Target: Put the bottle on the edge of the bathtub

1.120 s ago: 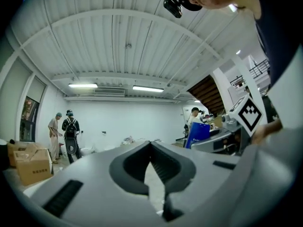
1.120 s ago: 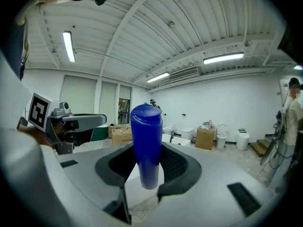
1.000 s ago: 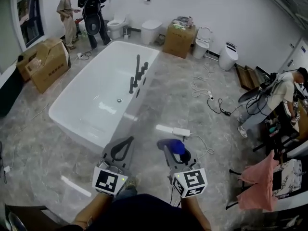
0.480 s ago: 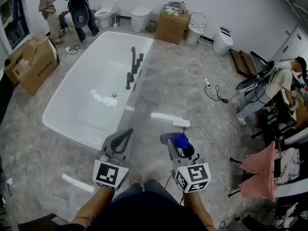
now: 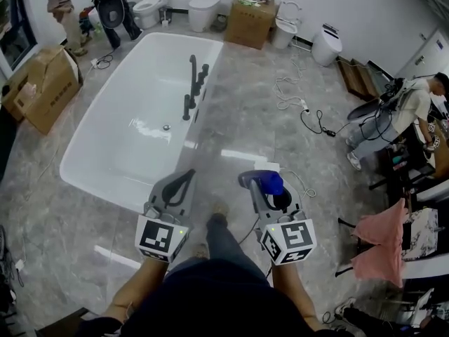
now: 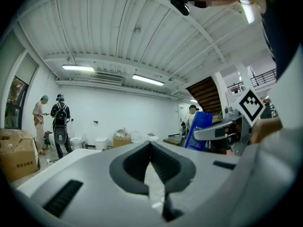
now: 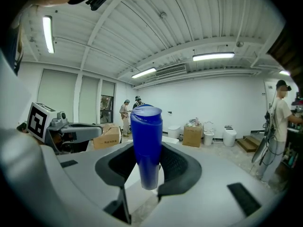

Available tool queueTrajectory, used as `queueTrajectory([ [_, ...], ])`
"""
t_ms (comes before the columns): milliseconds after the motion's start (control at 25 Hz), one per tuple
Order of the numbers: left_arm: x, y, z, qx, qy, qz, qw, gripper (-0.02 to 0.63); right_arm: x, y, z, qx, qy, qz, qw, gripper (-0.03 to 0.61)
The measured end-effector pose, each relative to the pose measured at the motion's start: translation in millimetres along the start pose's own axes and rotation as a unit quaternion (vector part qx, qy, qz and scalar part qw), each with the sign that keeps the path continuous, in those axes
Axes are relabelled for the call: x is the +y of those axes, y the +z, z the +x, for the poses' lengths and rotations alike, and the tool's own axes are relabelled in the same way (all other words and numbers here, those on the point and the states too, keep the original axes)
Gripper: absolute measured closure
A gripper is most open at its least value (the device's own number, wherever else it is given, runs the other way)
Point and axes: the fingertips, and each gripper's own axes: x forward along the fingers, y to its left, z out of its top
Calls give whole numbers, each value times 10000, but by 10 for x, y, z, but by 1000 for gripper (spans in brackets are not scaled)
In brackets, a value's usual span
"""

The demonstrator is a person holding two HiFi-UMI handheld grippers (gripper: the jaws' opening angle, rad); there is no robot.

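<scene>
Right gripper (image 7: 147, 146): closed on the blue bottle (image 7: 146, 126). I see both pads pressing on its lower body. The bottle stands upright between the jaws, wider end uppermost.

Left gripper (image 6: 150, 144): jaws closed tip to tip, with nothing between them.

In the head view both grippers are held side by side ahead of the person, over the grey marbled floor (image 5: 245, 118). The bottle is carried in the air to the right of the near end of the white bathtub (image 5: 112, 184) — apart from it, and not on its edge. The left gripper's tip shows against the tub's near right corner. I cannot tell whether it is above the rim or short of it.

The bathtub runs away towards the upper left of the head view. A dark tap set (image 5: 194, 83) stands on its right-hand ledge, and the basin looks empty.

Surroundings:
- A cardboard box (image 5: 42, 83) sits on the floor left of the tub.
- Toilets (image 5: 203, 9) line the far wall, and a second carton (image 5: 249, 20) stands among them.
- Loose cables (image 5: 302, 111) trail across the floor right of the tub.
- Two people (image 5: 105, 5) stand at the far left corner.
- Another person (image 5: 403, 111) is at the right edge, and below them a pink cloth (image 5: 382, 241) hangs.
</scene>
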Motion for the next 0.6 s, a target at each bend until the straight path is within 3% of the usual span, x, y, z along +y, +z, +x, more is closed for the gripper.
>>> queueTrajectory([
  [280,291,-2,574,-17,100,-9,9999,612,-360,55,515,-62,-7,31,10000,419],
  [600,661,9,1584,-52,140,66,9999,612,-1059,108,1339,87,25,13,10000,419],
])
